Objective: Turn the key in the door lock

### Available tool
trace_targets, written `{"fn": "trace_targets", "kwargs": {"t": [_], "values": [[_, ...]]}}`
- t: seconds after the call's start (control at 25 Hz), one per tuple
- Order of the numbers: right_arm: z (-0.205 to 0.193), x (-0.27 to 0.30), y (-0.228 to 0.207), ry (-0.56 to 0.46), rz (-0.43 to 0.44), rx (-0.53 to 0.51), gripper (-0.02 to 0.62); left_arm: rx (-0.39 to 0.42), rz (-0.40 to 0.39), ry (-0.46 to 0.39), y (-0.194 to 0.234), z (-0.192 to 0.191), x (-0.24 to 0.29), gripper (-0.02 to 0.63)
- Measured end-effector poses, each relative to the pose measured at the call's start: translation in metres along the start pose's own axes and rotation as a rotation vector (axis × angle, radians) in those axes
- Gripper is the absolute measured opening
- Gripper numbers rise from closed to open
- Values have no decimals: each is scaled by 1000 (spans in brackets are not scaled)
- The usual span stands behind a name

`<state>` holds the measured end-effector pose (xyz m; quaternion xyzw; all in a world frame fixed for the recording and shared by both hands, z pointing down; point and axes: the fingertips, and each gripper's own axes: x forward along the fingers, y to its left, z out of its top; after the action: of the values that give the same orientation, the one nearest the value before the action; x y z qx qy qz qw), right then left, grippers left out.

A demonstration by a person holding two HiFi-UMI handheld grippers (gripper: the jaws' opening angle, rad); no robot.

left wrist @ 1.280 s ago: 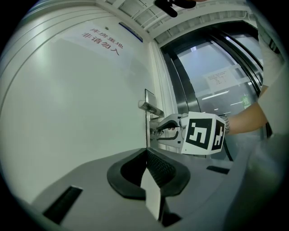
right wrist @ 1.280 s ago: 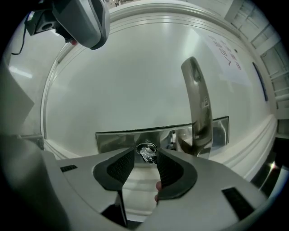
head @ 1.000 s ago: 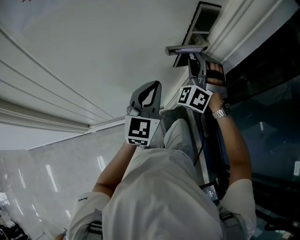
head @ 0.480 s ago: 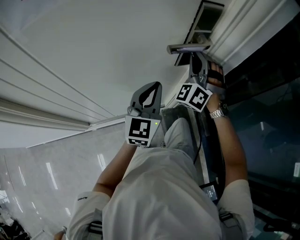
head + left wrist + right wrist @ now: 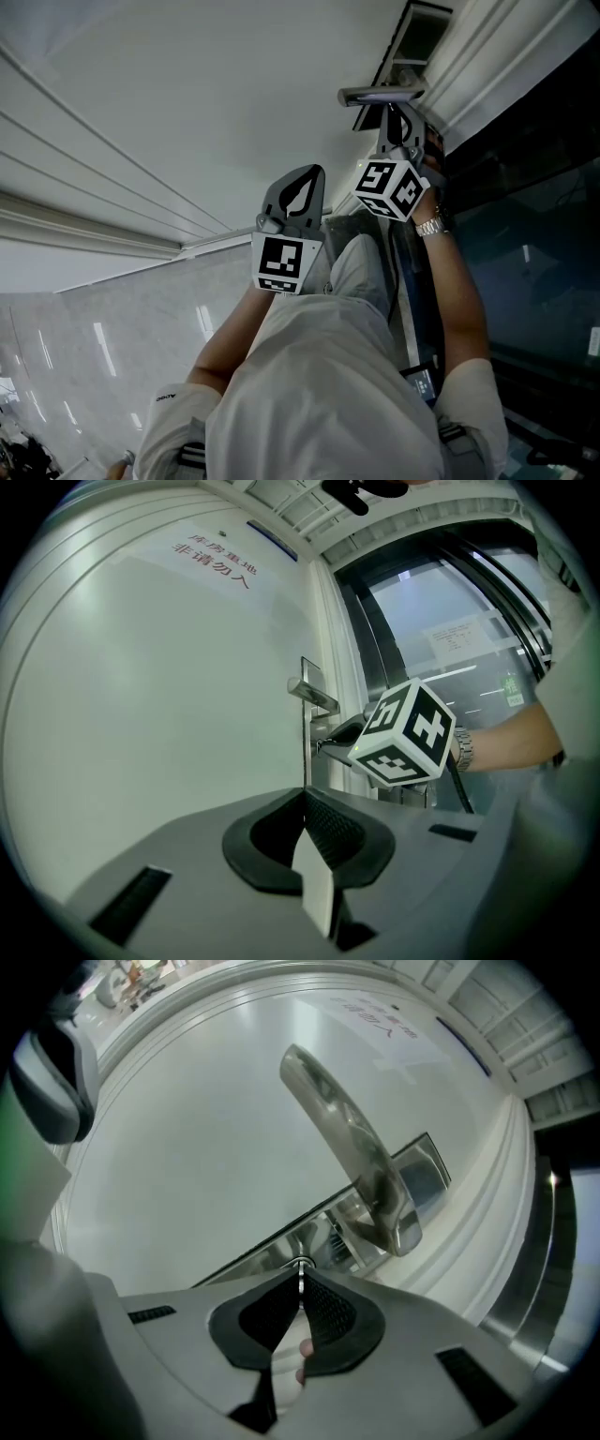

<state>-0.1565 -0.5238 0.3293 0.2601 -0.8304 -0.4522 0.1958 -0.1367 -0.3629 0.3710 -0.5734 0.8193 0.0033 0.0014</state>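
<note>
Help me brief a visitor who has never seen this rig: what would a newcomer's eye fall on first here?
The right tongs, whose jaws have just been closing, pinch the thin key at the lock, just under the big silver door handle. The left tongs are shut and empty, held back from the white door.

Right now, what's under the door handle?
The metal lock plate, and the right gripper, whose jaws have just been closing on the key. The jaw tips cover the keyhole.
</note>
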Motion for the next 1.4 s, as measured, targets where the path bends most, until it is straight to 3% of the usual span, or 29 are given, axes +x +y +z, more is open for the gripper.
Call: {"fn": "trace_targets", "kwargs": {"t": [0.28, 0.48, 0.72, 1.16, 1.4], "values": [[-1, -1, -4, 1, 65, 304, 12, -1, 7, 8, 1, -3, -4, 9], [-1, 0, -6, -2, 152, 633, 12, 2, 10, 8, 3, -3, -7, 9], [-5, 2, -7, 9, 221, 914, 12, 7, -1, 14, -1, -5, -5, 9], [-10, 1, -10, 28, 366, 1535, 12, 5, 18, 16, 5, -5, -8, 9], [-13, 4, -8, 29, 428, 1787, 11, 3, 18, 24, 4, -11, -8, 9]]}}
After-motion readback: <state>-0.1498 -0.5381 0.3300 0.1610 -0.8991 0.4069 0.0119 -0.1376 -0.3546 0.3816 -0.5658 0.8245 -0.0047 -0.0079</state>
